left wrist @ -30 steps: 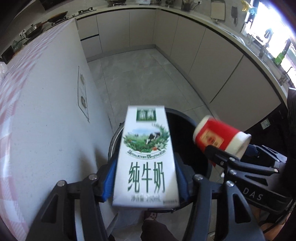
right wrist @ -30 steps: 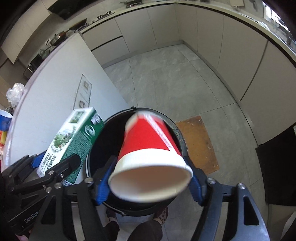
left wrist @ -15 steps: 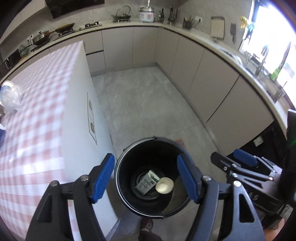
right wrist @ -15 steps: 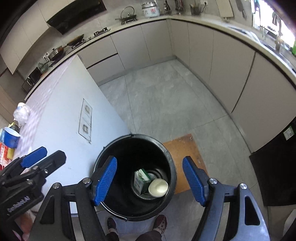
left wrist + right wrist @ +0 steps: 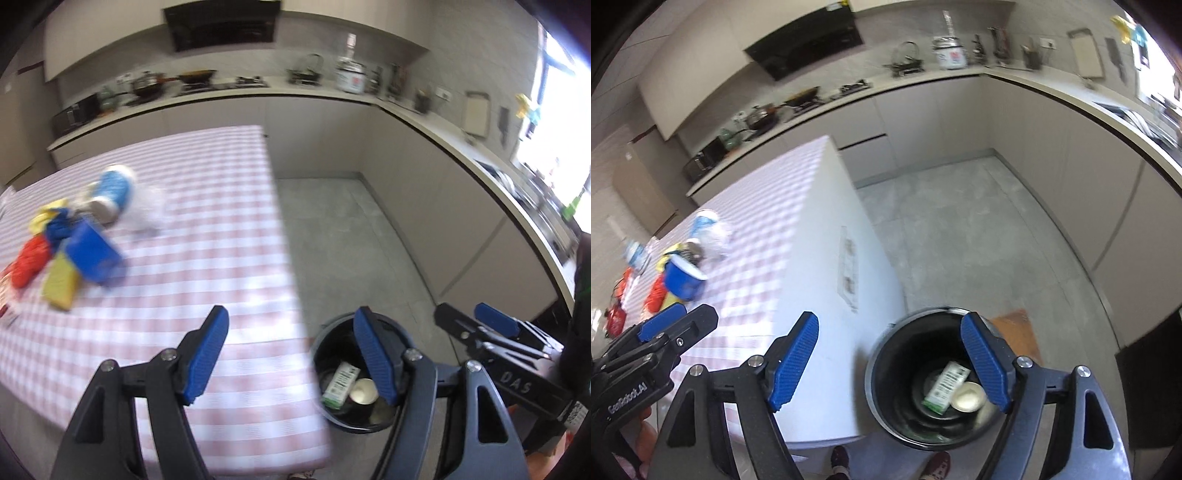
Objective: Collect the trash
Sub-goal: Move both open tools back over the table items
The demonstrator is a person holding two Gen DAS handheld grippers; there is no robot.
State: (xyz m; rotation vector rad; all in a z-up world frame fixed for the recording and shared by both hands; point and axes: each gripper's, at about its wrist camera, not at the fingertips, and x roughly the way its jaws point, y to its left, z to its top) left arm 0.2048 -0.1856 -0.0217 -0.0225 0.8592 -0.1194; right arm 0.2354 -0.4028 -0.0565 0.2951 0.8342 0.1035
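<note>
While both grippers, left [image 5: 291, 356] and right [image 5: 891, 360], spread wider with nothing between them, remaining trash [image 5: 92, 254] lies near the table's [image 5: 207, 221] left edge; it looks light and crushable, so grip the blue cup [image 5: 681, 282] across its sides.

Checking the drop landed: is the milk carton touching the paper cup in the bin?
Touching: the right wrist view shows the cup resting against the milk carton, no gap.

Kitchen counter [image 5: 923, 79] runs along the far wall, well beyond the hand-held gripper, carrying a white rice cooker [image 5: 951, 55], a kettle [image 5: 306, 68] and pans [image 5: 147, 86], blurred. Black range hood [image 5: 805, 44] above. Grey tiled floor [image 5: 979, 236] ahead. Brown mat [image 5: 1019, 328] just beyond the right finger. Bright window [image 5: 561, 147] far right.
</note>
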